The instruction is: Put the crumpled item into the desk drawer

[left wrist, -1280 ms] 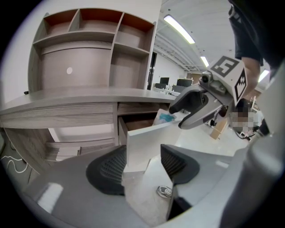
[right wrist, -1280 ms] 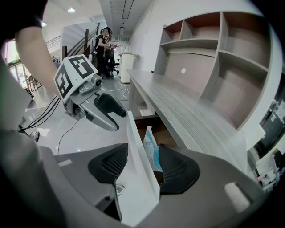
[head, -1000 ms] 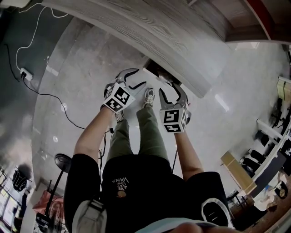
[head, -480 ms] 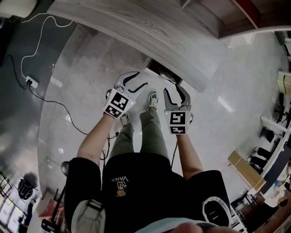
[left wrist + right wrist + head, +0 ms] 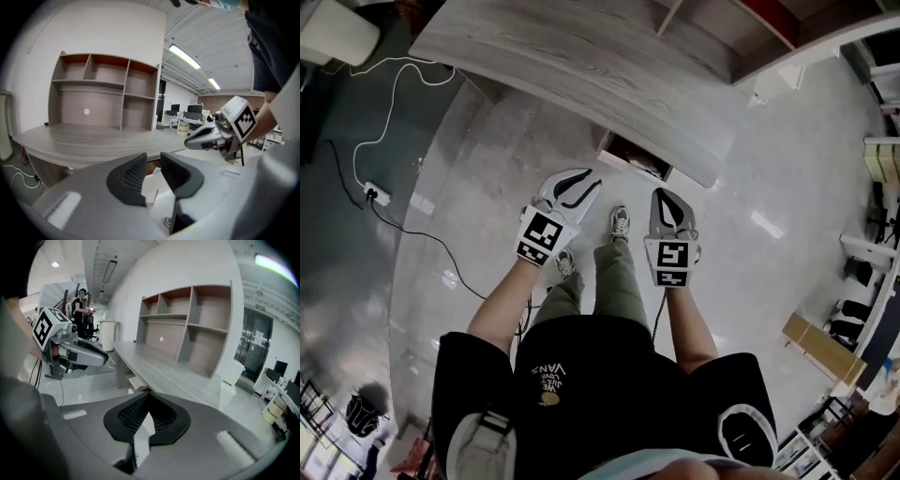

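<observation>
The open desk drawer (image 5: 634,157) shows under the front edge of the grey wooden desk (image 5: 581,66). No crumpled item shows in any view. My left gripper (image 5: 589,183) hangs over the floor just short of the drawer; its jaws are closing, a narrow gap still stands between them and nothing is in it (image 5: 153,159). My right gripper (image 5: 668,197) is beside it on the right, shut with nothing in it (image 5: 149,397). Each gripper view shows the other gripper, the right one (image 5: 208,136) and the left one (image 5: 77,355), in front of the desk.
The person's legs and shoes (image 5: 619,223) stand between the grippers on a glossy grey floor. A cable and power strip (image 5: 375,194) lie at the left. An open shelf unit (image 5: 103,89) stands on the desk. A cardboard box (image 5: 820,342) lies at the right.
Both grippers have drawn back from the drawer toward the person. The right jaws have gone from wide open to shut, and the left jaws have narrowed.
</observation>
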The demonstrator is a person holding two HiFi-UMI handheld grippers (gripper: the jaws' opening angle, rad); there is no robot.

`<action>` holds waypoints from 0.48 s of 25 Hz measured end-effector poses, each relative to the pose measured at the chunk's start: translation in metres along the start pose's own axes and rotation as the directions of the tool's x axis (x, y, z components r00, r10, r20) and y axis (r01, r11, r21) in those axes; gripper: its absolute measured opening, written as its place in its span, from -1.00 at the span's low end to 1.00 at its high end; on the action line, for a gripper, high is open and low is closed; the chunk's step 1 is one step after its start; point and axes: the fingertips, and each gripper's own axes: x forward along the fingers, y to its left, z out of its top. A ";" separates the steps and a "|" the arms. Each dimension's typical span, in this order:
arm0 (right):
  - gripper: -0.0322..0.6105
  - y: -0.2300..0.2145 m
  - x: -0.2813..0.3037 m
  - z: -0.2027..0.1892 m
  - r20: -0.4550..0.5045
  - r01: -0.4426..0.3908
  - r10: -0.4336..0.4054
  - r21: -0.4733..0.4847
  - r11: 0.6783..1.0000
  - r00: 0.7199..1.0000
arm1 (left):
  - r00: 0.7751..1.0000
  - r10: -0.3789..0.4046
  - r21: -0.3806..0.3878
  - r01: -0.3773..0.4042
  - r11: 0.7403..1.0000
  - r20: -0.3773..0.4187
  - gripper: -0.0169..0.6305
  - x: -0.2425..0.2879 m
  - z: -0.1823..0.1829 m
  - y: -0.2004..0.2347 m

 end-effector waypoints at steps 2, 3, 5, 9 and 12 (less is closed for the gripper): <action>-0.89 -0.001 -0.009 0.005 0.013 0.012 -0.012 0.017 1.000 1.000 | 1.000 0.012 -0.007 -0.012 1.000 0.020 -0.56 -0.008 0.010 -0.002; -0.89 -0.001 -0.013 0.008 0.019 0.016 -0.016 0.022 1.000 1.000 | 0.999 0.016 -0.009 -0.016 1.000 0.031 -0.58 -0.012 0.016 -0.004; -0.89 0.001 -0.020 0.013 0.029 0.018 -0.018 0.029 0.999 0.999 | 0.999 0.019 -0.008 -0.019 1.000 0.050 -0.59 -0.020 0.025 -0.008; -0.89 0.010 -0.036 0.023 0.053 0.023 -0.025 0.040 0.999 0.998 | 0.998 0.020 -0.017 -0.019 1.000 0.065 -0.70 -0.037 0.035 -0.014; -0.89 0.018 -0.048 0.033 0.092 0.013 -0.018 0.063 0.998 0.996 | 0.996 0.027 -0.015 -0.026 1.000 0.080 -0.74 -0.050 0.040 -0.016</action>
